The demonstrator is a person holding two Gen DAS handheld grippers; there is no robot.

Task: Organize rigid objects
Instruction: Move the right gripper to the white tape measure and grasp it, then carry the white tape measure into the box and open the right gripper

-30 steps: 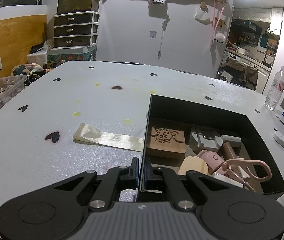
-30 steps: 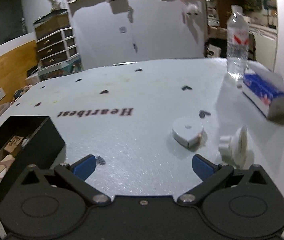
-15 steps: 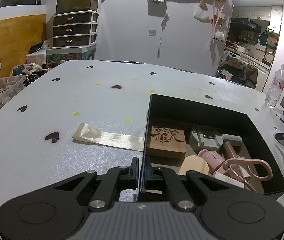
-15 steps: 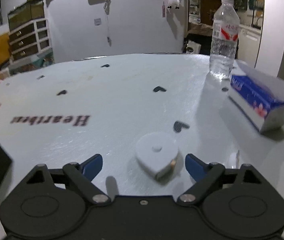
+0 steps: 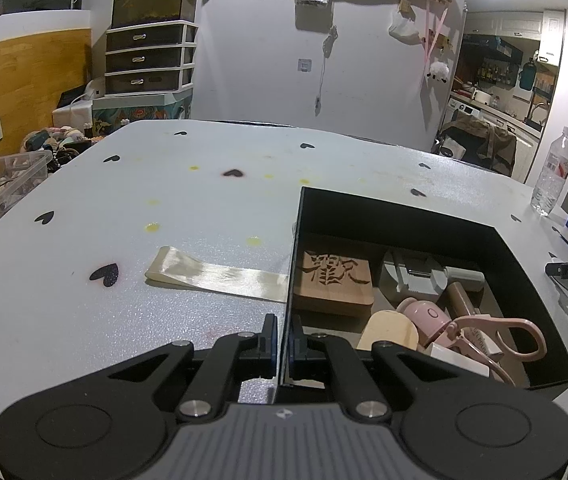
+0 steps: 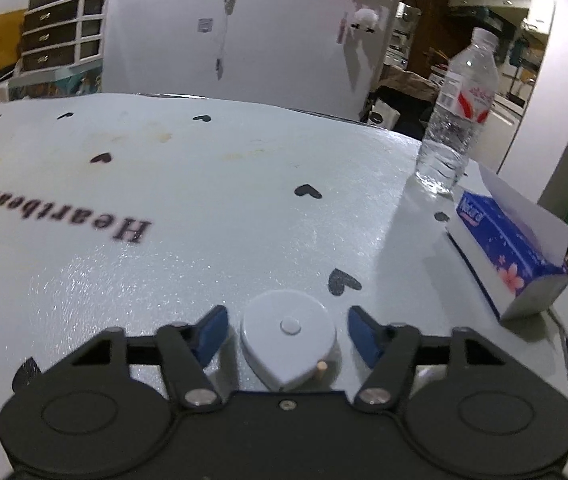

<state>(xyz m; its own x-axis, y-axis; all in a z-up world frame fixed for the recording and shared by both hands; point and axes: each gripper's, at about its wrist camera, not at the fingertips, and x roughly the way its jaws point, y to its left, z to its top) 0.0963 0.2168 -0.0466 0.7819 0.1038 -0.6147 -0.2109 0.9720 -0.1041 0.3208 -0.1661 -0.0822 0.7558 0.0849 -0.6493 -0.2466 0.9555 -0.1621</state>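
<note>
Blue-padded right gripper (image 6: 288, 334) stands wide open around the white heart-shaped case (image 6: 289, 340) on the table (image 6: 244, 220), pads not touching it. Left gripper (image 5: 283, 338) pinches the black box (image 5: 404, 216) wall.

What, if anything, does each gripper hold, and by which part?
The left gripper is shut on the black box, pinching its near left wall. The right gripper holds nothing: it is open around the white heart-shaped tape measure.

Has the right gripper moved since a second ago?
Yes. The right gripper advanced toward the white heart-shaped case, which now lies between its open fingers; the water bottle looms nearer.
</note>
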